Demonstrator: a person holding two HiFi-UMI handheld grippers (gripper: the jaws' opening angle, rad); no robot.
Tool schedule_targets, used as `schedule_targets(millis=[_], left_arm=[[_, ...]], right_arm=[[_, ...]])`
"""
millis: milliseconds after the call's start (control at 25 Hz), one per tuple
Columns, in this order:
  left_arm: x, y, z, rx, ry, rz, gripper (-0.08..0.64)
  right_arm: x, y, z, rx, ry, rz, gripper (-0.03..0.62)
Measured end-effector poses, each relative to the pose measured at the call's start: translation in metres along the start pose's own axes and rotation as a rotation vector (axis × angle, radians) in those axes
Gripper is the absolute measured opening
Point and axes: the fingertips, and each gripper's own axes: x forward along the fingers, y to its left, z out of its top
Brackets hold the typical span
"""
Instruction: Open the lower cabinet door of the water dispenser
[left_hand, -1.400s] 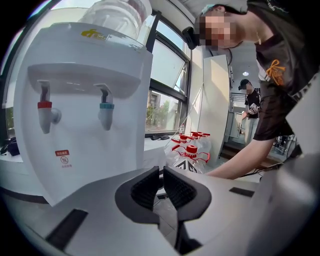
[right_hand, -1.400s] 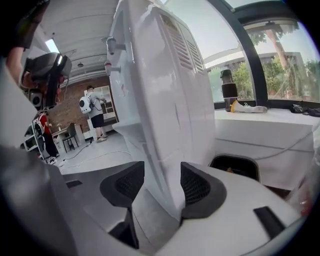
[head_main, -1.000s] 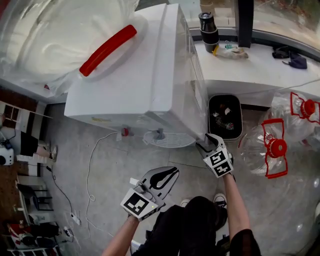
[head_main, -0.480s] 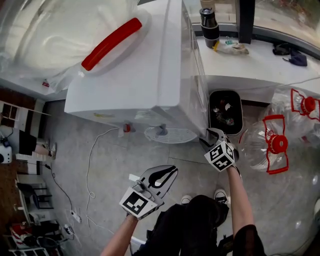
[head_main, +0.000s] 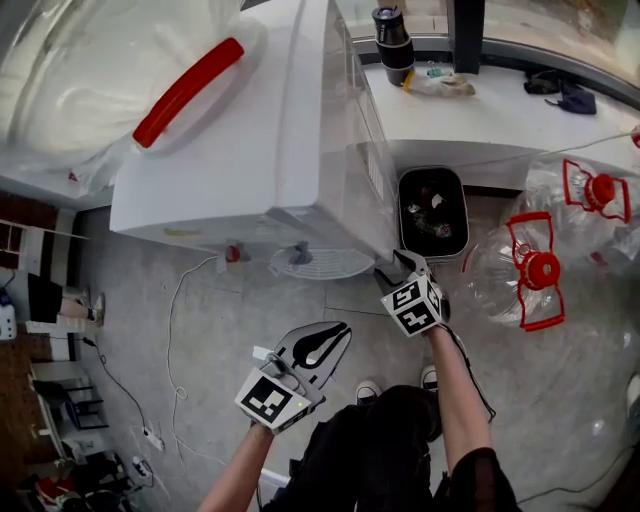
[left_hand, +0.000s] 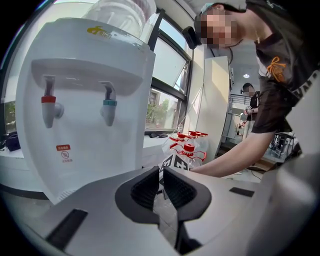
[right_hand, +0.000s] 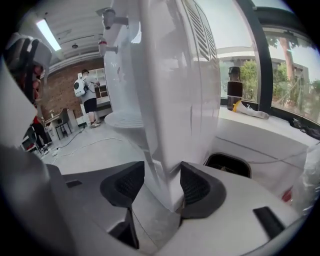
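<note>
Barely started: the flat white lower cabinet door (right_hand: 152, 145) at the foot of the tall white plastic water dispenser (head_main: 250, 150) looks shut, the right claw (head_main: 398, 268), spread wide and just now closing, straddles its corner edge without pinching it, and the left claw (left_hand: 161, 187) hangs empty, pressed nearly together.

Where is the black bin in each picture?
Head view: the black bin is right of the middle, on the floor next to the white water dispenser.
Left gripper view: the bin is not in it. The water dispenser fills the left side.
Right gripper view: the bin is low and right of the middle, beside the water dispenser.
Shared landmark: the water dispenser.
</note>
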Motion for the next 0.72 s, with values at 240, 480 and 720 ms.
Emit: schedule_targets(millis=[240, 480, 720], left_arm=[[-0.002, -0.002, 0.000, 0.001, 0.012, -0.011, 0.026], [-0.008, 0.002, -0.004, 0.000, 0.040, -0.007, 0.026], [-0.015, 0.001, -0.002, -0.016, 0.059, 0.002, 0.026]], right_arm=[[-0.003, 0.003, 0.001, 0.077, -0.014, -0.039, 0.222], [-0.007, 0.007, -0.002, 0.100, -0.003, -0.073, 0.213], [-0.034, 0.045, -0.029, 0.069, -0.002, -0.011, 0.178]])
